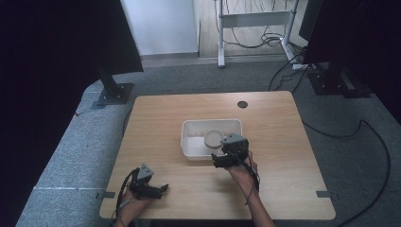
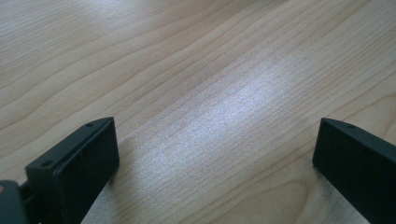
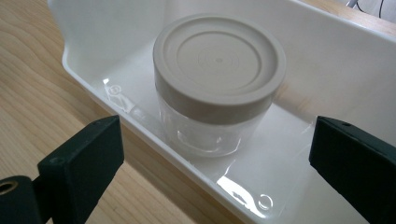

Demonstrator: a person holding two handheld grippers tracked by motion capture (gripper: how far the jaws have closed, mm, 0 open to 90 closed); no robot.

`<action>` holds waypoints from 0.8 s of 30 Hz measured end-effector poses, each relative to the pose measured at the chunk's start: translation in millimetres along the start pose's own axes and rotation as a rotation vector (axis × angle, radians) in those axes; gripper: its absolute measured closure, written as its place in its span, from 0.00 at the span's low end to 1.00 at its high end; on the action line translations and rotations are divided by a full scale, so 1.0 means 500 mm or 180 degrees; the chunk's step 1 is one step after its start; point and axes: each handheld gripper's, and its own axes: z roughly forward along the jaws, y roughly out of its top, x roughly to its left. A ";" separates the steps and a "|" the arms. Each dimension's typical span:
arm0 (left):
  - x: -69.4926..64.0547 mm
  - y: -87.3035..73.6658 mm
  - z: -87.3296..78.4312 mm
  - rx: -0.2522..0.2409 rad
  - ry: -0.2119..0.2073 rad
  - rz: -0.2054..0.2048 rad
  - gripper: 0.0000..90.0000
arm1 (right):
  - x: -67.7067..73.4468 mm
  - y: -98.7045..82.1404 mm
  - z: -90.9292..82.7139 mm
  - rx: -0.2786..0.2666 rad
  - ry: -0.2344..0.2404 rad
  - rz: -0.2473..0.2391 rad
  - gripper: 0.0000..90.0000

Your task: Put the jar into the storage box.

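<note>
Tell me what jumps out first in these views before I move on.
A clear jar with a beige lid stands upright inside the white tray at the middle of the wooden table. The right gripper sits at the tray's near rim, jaws wide open and aimed at the jar. The left gripper rests open on bare wood at the near left edge.

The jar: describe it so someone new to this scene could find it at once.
On the wooden table sits a white tray, just beyond the open right gripper. Inside stands the jar, upright: clear walls, round beige lid, apparently the tray's sole content.
</note>
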 end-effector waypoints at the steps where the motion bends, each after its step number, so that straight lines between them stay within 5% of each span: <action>1: 0.000 0.000 0.000 0.0000 0.0000 -0.0003 0.00 | 0.000 -0.002 -0.002 -0.0002 0.0003 0.0010 0.03; 24: 0.000 0.000 0.000 0.0000 0.0001 0.0005 0.00 | -0.019 -0.051 -0.051 0.0011 0.0056 0.0014 0.04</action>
